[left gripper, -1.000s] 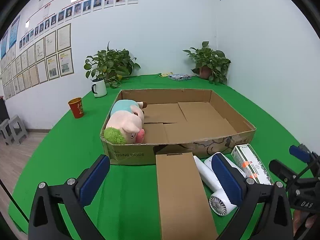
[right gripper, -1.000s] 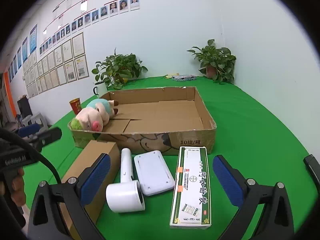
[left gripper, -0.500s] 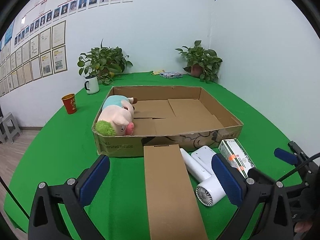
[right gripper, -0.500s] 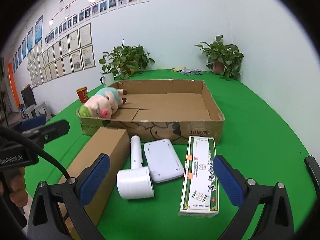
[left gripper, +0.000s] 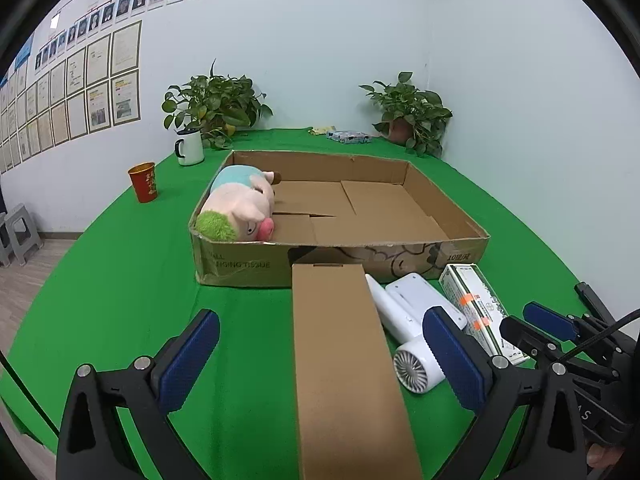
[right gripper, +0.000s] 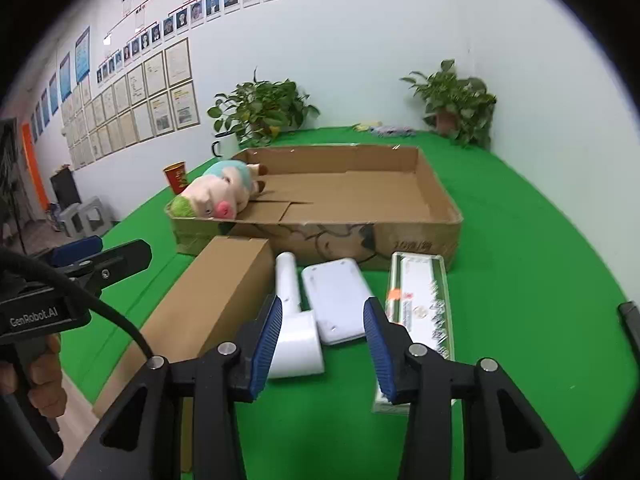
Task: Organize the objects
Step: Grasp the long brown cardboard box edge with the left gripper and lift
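Evidently staged for packing, the white plastic hairdryer (right gripper: 294,332) lies before the shallow cardboard tray (right gripper: 436,200); the right gripper (right gripper: 322,344) is closing emptily above it, while the left gripper (left gripper: 320,364) stays spread.

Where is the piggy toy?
In both views the pig plush lies inside the cardboard tray, in its near left corner, with the red cup outside.

Plush pig (left gripper: 240,208) lies in the carton (left gripper: 440,204) (left end); hair dryer (left gripper: 404,332) lies before it.
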`<state>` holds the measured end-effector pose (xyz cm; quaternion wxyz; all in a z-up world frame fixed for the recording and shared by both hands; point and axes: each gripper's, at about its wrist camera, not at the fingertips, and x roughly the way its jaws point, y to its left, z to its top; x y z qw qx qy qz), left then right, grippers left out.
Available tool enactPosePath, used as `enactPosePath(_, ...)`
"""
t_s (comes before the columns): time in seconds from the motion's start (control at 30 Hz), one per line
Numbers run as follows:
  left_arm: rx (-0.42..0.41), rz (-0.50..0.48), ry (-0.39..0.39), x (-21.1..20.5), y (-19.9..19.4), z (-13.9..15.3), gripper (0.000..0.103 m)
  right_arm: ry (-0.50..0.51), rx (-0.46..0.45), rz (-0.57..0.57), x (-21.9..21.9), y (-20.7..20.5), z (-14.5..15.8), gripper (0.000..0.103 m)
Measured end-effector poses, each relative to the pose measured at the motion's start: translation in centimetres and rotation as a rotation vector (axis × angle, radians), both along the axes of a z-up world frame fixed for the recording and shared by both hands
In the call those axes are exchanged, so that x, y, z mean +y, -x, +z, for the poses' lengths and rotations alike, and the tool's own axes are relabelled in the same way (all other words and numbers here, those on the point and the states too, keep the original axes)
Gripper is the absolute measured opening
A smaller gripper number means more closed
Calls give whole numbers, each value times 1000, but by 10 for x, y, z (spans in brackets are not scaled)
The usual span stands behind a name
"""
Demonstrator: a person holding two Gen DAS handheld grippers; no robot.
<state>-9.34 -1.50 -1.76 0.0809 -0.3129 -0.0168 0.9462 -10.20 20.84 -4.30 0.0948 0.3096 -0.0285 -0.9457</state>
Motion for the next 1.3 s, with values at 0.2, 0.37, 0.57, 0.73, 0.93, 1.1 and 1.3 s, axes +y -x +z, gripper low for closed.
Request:
enactPosePath(0.2,-66,-21,-38,-18,-2,-16,101,92,-128,123,-11,-2,-17,103)
enactPosePath(0.37,-162,-62,-116,-39,-3,-37,101,104,-144,226,-33,-23,-20,103)
enactPosePath(0.57,-231,-124,-197,-49,-6,-60,101,-8,-85,337,-95,-53,-16,103)
enactPosePath(0.73,-341,-230,-324,-51,3,-81,97,-118,-69,334,-132,-64,-21,103)
enactPosePath(0.93,-434,-252,-362,-55,19,-104,89,-143,-106,309,-152,-62,-33,103)
enactPosePath(1.1,-470,-264,-423,-65,27,-112,89,-165,-100,289,-153,-60,-39,103)
enactPosePath(1.3,-480,-293,-458,-64,31,-113,79,-184,-129,226,-152,-45,-46,98)
